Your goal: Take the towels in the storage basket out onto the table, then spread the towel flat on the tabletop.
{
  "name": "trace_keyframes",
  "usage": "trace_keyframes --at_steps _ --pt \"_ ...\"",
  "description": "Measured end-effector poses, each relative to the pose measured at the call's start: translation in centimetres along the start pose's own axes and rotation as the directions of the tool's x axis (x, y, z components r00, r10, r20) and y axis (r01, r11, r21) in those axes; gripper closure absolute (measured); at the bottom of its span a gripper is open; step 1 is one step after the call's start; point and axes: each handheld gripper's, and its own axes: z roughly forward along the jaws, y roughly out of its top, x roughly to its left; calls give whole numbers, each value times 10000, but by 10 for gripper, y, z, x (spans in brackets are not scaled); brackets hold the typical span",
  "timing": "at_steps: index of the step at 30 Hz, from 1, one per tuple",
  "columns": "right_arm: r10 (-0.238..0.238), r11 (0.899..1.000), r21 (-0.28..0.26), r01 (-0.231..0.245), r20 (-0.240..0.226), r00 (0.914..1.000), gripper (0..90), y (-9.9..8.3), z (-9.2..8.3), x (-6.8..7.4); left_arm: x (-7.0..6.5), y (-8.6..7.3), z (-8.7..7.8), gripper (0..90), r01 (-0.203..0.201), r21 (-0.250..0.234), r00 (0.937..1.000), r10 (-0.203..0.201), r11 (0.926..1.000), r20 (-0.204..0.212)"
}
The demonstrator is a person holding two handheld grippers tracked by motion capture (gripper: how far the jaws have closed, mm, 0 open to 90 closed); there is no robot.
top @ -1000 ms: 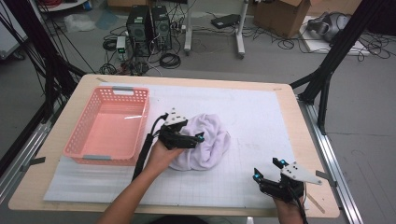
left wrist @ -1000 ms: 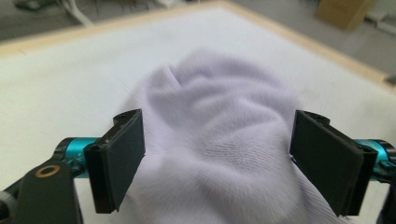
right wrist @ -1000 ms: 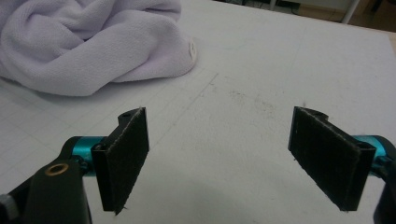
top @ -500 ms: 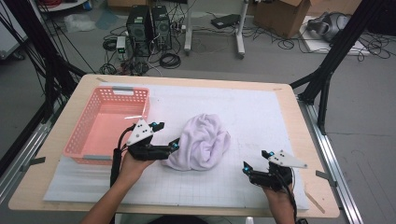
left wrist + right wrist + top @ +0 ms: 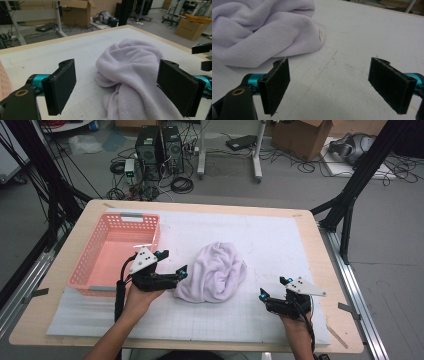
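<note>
A crumpled pale lilac towel (image 5: 217,272) lies in a heap on the white mat (image 5: 260,235) near the middle of the table. My left gripper (image 5: 173,262) stands open just left of the towel's near edge. In the left gripper view the towel (image 5: 130,65) lies between and beyond the spread jaws of that gripper (image 5: 117,87). My right gripper (image 5: 274,288) is open to the right of the towel, apart from it. The right gripper view has this gripper (image 5: 329,85) over bare mat, with the towel (image 5: 262,32) ahead at the upper left.
An empty pink plastic basket (image 5: 86,251) sits at the table's left, close behind my left hand. The mat's far half and right side are bare. The wooden table edge (image 5: 345,330) runs just right of my right hand. Cables and boxes lie on the floor beyond.
My left gripper came off the towel, swung left, and now sits open at the towel's left edge. My right gripper moved up and left toward the towel. The towel stays heaped.
</note>
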Motion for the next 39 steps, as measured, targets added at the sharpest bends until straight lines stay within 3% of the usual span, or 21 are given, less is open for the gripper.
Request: trace_keyframes --at_steps 14,19,21,23,25,30,33,34,35,37,38,39 --pt "-39 9999 105 42 -275 9996 161 3 6 6 -5 -4 8 166 148 304 9993 -159 9994 346" --pt "-20 9999 170 26 -341 9994 162 5 11 5 -8 -4 15 183 203 633 9995 -217 9978 220" --pt "21 9998 193 -13 -429 9991 162 4 11 5 -11 0 21 221 250 830 9986 -288 9962 446" --pt "-5 9998 186 14 -472 9989 170 4 12 4 -12 5 29 237 381 1158 9935 -501 9925 1023" --pt "26 9997 243 -13 -563 9984 175 3 13 3 -17 7 40 283 543 1338 9900 -708 9895 1218" --pt "109 9996 282 -88 -765 9970 176 4 14 -3 -25 11 73 294 356 1982 9929 -573 9795 1045" --pt "-27 9994 339 56 -856 9963 176 9 16 -6 -28 10 90 304 -112 2596 9965 -108 9656 830" --pt "-68 9995 314 96 -877 9961 176 10 17 -8 -29 10 94 349 -459 2835 9972 270 9579 703" --pt "-1 9993 378 36 -933 9956 176 12 18 -9 -29 9 97 462 -724 2993 9961 537 9514 702" --pt "21 9989 474 32 -1104 9939 175 13 19 -10 -30 8 100 687 -583 3191 9959 332 9459 837" --pt "103 9981 609 -26 -1249 9921 176 13 20 -10 -31 8 101 777 -695 3209 9953 437 9445 868" --pt "15 9971 762 90 -1370 9906 176 12 21 -10 -32 9 100 800 -798 3240 9948 549 9427 853"
